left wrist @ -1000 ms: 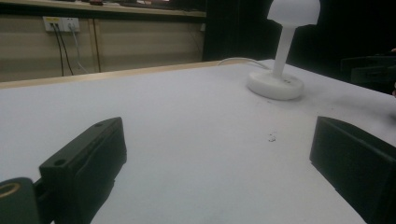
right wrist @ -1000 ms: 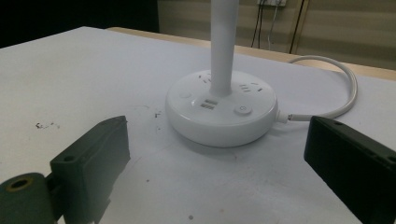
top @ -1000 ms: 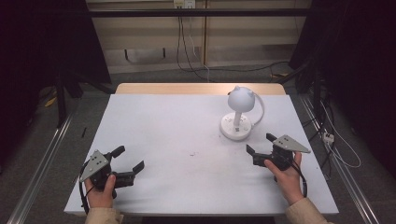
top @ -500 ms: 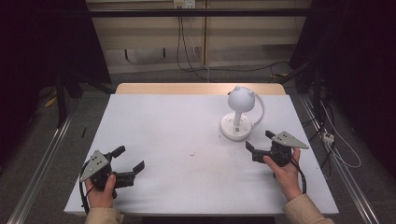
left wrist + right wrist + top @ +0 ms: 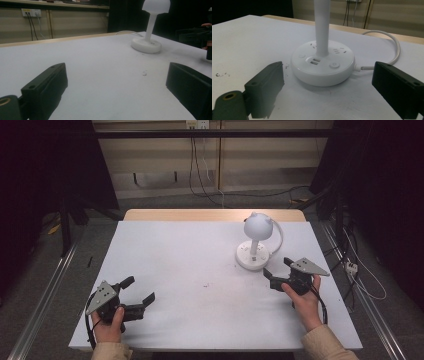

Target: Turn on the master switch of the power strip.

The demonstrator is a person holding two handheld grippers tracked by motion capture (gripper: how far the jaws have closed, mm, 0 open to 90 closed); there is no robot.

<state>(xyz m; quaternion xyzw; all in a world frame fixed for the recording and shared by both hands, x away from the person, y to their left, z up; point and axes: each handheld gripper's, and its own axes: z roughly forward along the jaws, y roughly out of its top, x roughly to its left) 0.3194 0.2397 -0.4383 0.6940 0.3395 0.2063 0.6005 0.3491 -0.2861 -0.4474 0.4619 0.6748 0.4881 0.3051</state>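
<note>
A white desk lamp [image 5: 256, 227] with a round head stands on a disc base [image 5: 252, 256] at the table's right middle. My right gripper [image 5: 276, 266] is open just in front and right of that base, its jaws pointing at it. In the right gripper view the base [image 5: 323, 63], with sockets and buttons on top, sits between and just beyond the open jaws of my right gripper [image 5: 328, 68], apart from them. My left gripper [image 5: 140, 289] is open near the front left corner, with nothing in it. From the left gripper [image 5: 117, 82] view the lamp [image 5: 149, 35] stands far off.
The white table [image 5: 190, 250] has a wooden strip [image 5: 210, 214] along its far edge. A white cable [image 5: 395, 47] loops from the lamp base toward the back. A small dark mark [image 5: 206, 284] lies mid-table. Floor rails run along both sides.
My right gripper has moved forward, closer to the lamp base. The left gripper has stayed where it was, still open.
</note>
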